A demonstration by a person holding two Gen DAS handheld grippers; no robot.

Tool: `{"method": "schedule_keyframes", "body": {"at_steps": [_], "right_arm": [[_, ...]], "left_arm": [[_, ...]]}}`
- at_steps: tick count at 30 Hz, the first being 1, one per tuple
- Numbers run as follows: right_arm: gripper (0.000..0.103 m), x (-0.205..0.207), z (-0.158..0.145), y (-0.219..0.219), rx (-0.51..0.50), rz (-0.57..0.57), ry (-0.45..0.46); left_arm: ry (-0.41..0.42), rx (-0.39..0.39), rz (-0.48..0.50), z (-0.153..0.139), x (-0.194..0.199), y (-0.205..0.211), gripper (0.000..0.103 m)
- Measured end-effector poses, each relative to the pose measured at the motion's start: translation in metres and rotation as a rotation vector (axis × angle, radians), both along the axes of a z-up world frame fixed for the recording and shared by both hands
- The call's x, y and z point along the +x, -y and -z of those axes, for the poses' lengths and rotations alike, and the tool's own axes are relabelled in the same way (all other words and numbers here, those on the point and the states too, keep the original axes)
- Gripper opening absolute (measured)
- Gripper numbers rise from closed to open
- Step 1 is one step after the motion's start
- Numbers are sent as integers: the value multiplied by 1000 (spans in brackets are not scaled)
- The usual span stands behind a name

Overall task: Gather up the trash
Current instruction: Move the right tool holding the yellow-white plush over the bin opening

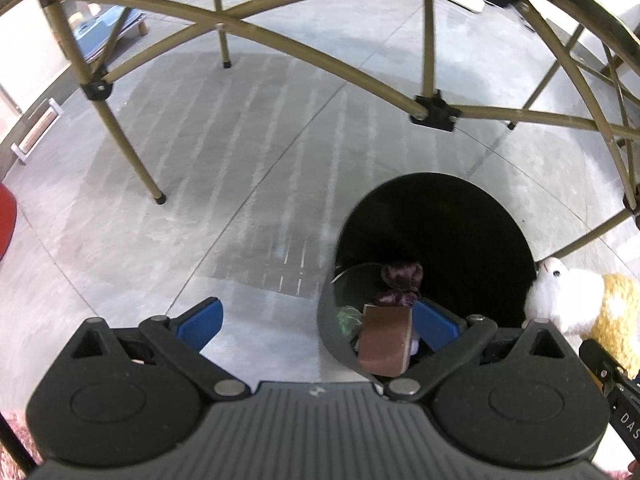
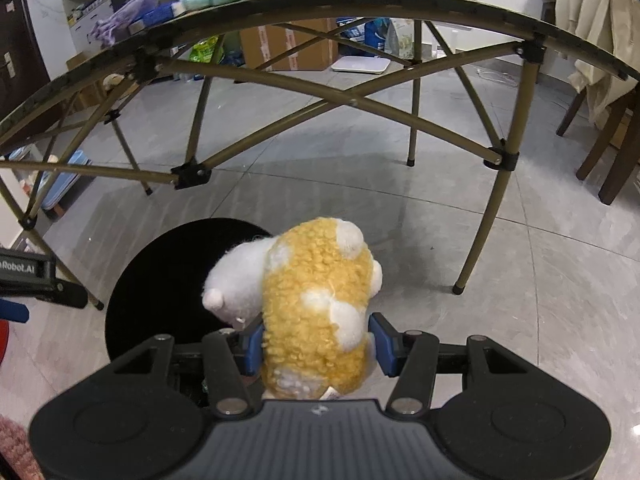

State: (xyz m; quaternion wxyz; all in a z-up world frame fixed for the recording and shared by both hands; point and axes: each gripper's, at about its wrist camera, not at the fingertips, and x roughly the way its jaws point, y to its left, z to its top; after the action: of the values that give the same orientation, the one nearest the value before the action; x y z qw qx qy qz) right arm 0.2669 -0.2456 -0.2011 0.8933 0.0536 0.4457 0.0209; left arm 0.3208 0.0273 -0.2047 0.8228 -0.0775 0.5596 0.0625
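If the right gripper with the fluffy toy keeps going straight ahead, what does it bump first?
Probably the grey tiled floor just beside the round black bin; the yellow-and-white plush toy would touch first. Depth is unclear.

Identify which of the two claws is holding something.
The right claw: its blue pads squeeze the yellow-and-white plush toy beside the black bin. The left claw stands open, with nothing between its pads.

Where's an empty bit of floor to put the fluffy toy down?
Bare tiles lie right of the plush toy, between the folding table leg and the wooden chair. More bare floor lies left of the black bin, before the table's legs. The bin already holds scraps, and the far wall is crowded with boxes.
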Motion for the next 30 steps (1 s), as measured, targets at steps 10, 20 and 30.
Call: {"method": "schedule_keyframes", "body": {"at_steps": [10,20,30], "right_arm": [[52,6,1,-28,-2,-47,-20],[52,22,4,-66,5,-96,-21],[52,37,18,-87,8,-126,-27]], "left_arm": [[-4,-4,-55,-2,-8,-27,103],[-13,7,-98,0,-10,-42,103],[-35,28,-149,10,-8,-57,103]]}}
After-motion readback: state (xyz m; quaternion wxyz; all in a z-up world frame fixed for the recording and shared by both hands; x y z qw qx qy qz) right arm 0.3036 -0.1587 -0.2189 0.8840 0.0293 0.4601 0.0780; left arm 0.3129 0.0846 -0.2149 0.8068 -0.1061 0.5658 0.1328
